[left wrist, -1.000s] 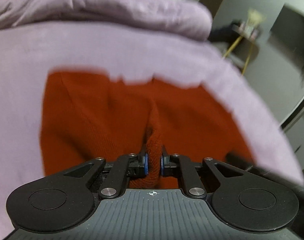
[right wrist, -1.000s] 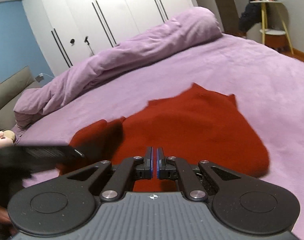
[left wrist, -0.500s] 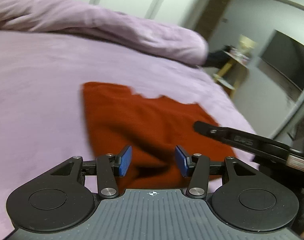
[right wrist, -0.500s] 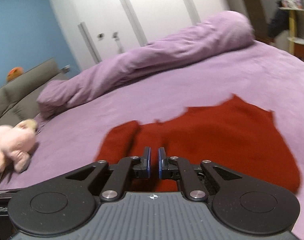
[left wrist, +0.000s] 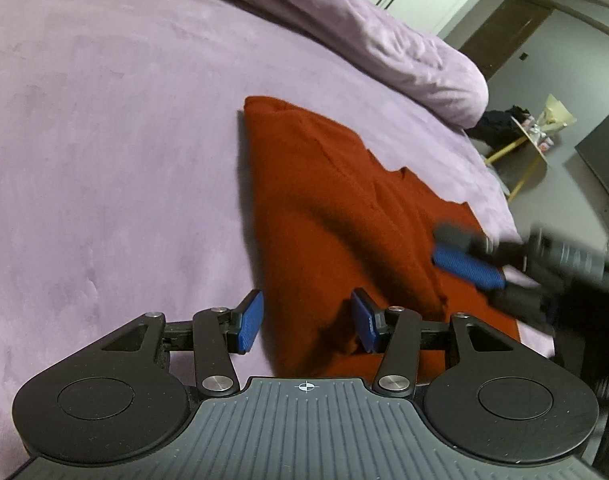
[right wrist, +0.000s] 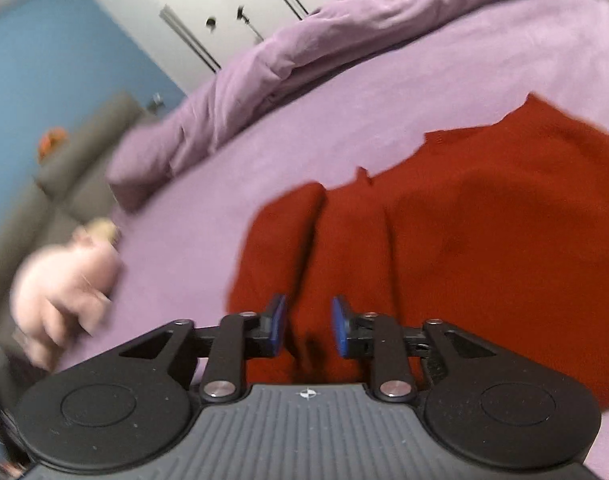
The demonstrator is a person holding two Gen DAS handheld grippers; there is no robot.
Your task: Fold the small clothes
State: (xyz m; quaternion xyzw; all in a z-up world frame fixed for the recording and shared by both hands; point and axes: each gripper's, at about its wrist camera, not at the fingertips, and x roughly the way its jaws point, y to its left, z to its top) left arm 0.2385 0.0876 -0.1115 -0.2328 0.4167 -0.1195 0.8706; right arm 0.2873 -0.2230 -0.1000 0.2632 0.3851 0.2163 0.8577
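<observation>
A red garment [left wrist: 336, 216] lies on the bed [left wrist: 104, 140], roughly in the middle of the purple cover, with one side already doubled over into a thick fold along its left edge in the left wrist view. By the look of it, a fold has just been laid down and both tools are letting go, so the step in hand is the release between folds.

The left gripper [left wrist: 307, 320] has its jaws standing about half open just above the near edge of the garment; cloth shows in the gap but the pads do not press on it. The right gripper [right wrist: 307, 325] has its jaws opening, a narrower gap, with red cloth below and between them and nothing pinched. In the left wrist view the right gripper shows as a blurred blue pad over the garment's right part.

The next move likely calls for picking fresh grip points on an outer edge, taking only the layers meant to turn, and carrying them over evenly so the fold stays square.

The garment looks like a soft, thickish knit, matte, with a jagged far edge. The bed cover is velvety and smooth, and a rolled purple duvet [right wrist: 304, 52] lies along the far side. A blurred pink soft toy [right wrist: 64, 280] sits at the bed's left edge.
</observation>
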